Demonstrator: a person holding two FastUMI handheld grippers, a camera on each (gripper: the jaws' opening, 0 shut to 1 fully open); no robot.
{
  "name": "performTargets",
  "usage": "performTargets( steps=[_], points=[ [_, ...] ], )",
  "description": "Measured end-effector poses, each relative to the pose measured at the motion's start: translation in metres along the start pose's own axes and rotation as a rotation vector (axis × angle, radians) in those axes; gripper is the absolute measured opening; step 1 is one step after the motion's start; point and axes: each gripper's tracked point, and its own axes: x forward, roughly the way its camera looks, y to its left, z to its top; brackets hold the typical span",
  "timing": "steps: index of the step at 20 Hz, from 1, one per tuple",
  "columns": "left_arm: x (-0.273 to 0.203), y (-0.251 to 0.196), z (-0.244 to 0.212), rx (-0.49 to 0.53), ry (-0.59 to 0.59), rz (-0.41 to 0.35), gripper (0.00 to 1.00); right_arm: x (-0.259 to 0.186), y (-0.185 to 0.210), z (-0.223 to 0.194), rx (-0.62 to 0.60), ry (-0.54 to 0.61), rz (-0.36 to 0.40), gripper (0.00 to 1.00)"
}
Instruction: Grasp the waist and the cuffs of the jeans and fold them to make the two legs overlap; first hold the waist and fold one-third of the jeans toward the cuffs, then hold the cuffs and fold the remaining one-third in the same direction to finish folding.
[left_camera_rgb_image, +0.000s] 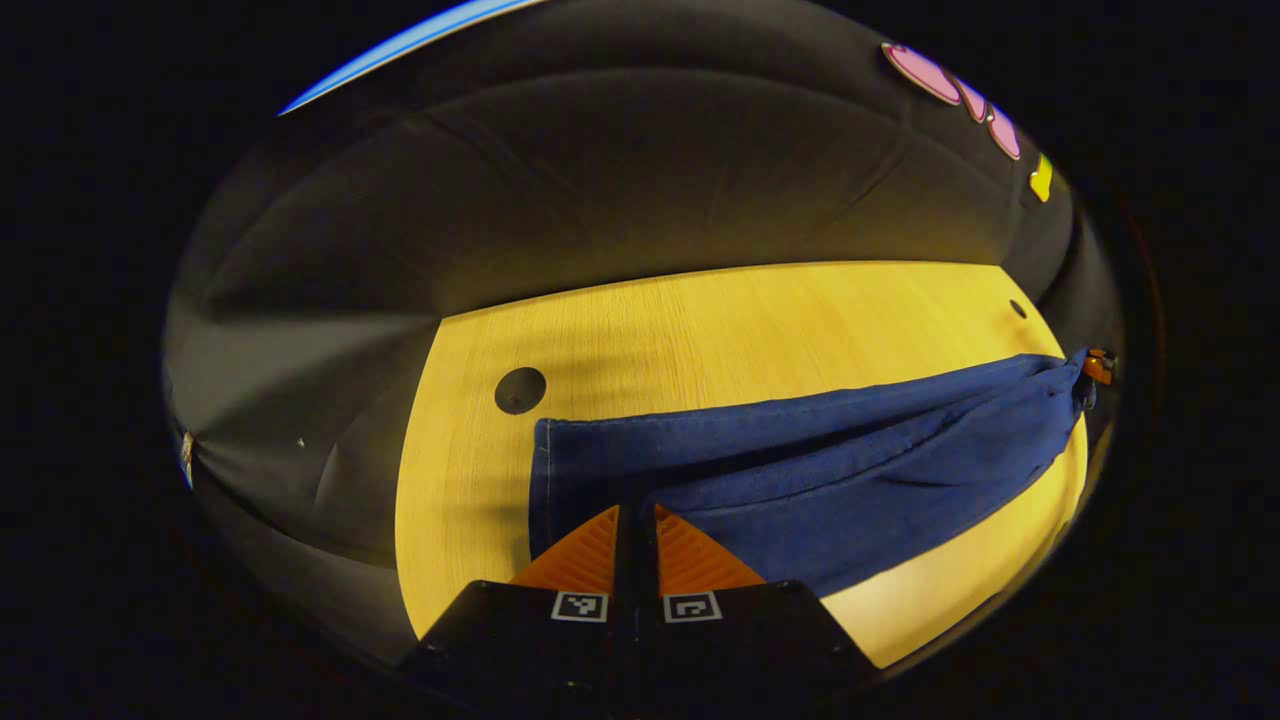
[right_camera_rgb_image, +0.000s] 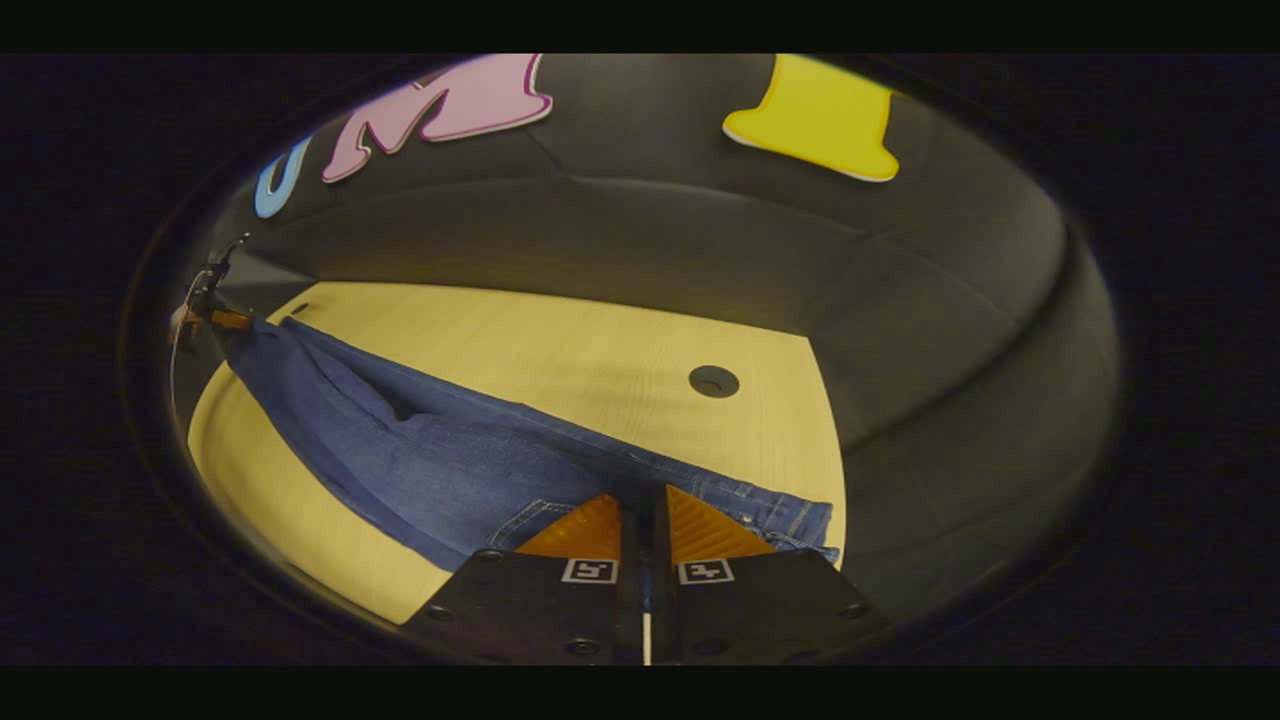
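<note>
Blue jeans (left_camera_rgb_image: 800, 470) stretch across tabletop (left_camera_rgb_image: 700, 330), partly lifted. My left gripper (left_camera_rgb_image: 636, 515) pinches cuffs, my right gripper (right_camera_rgb_image: 644, 500) pinches waist (right_camera_rgb_image: 770, 512). Risk: denim heavy, may slip out, so legs land crooked.

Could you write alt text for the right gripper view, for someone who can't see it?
A tool pinches the waist end of blue jeans stretched across a pale wooden table. Far left, another tool holds the other end.
</note>
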Motion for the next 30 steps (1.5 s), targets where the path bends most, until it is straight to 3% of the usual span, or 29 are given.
performTargets(
  steps=[2,3,4,5,6,7,9,11,12,16,21,25,27,30],
  points=[
    [0.007,-0.001,0.003,0.005,-0.012,0.045,0.07,0.021,0.001,-0.006,-0.035,0.015,-0.020,0.07],
    [0.009,0.000,0.008,0.005,-0.038,0.060,0.16,0.028,0.001,-0.010,-0.055,0.023,-0.032,0.07],
    [0.008,-0.002,0.013,0.001,-0.066,0.043,0.40,0.033,0.001,-0.013,-0.080,0.024,-0.038,0.02],
    [0.007,-0.001,0.015,0.002,-0.086,0.037,0.63,0.038,0.003,-0.015,-0.096,0.025,-0.025,0.14],
    [0.004,-0.001,0.019,0.006,-0.105,0.032,0.70,0.042,0.007,-0.018,-0.098,0.030,-0.007,0.18],
    [-0.001,0.000,0.022,0.013,-0.126,0.031,0.89,0.040,0.012,-0.020,-0.083,0.031,0.017,0.34],
    [-0.012,0.002,0.028,0.030,-0.166,0.043,0.98,0.037,0.013,-0.012,-0.072,0.009,0.019,0.66],
    [-0.029,-0.008,0.038,0.057,-0.222,0.029,0.99,0.027,0.012,-0.002,-0.065,-0.027,0.013,0.96],
    [-0.036,-0.009,0.042,0.074,-0.247,0.027,0.98,0.019,0.008,0.005,-0.066,-0.052,0.005,1.00],
    [-0.081,-0.035,0.057,0.094,-0.355,-0.013,0.98,-0.021,-0.017,0.030,-0.048,-0.142,-0.050,0.97],
    [-0.154,-0.085,0.059,0.038,-0.474,-0.141,0.99,-0.065,-0.060,0.009,0.171,-0.107,-0.086,0.97],
    [-0.191,-0.111,0.043,0.073,-0.518,-0.192,0.98,-0.079,-0.099,-0.036,0.480,-0.036,-0.145,0.98],
    [-0.199,-0.119,0.029,0.103,-0.503,-0.198,0.98,-0.076,-0.105,-0.065,0.668,0.017,-0.147,0.98],
    [-0.199,-0.122,0.013,0.133,-0.477,-0.189,0.98,-0.068,-0.104,-0.102,0.860,0.116,-0.165,0.98]
  ],
)
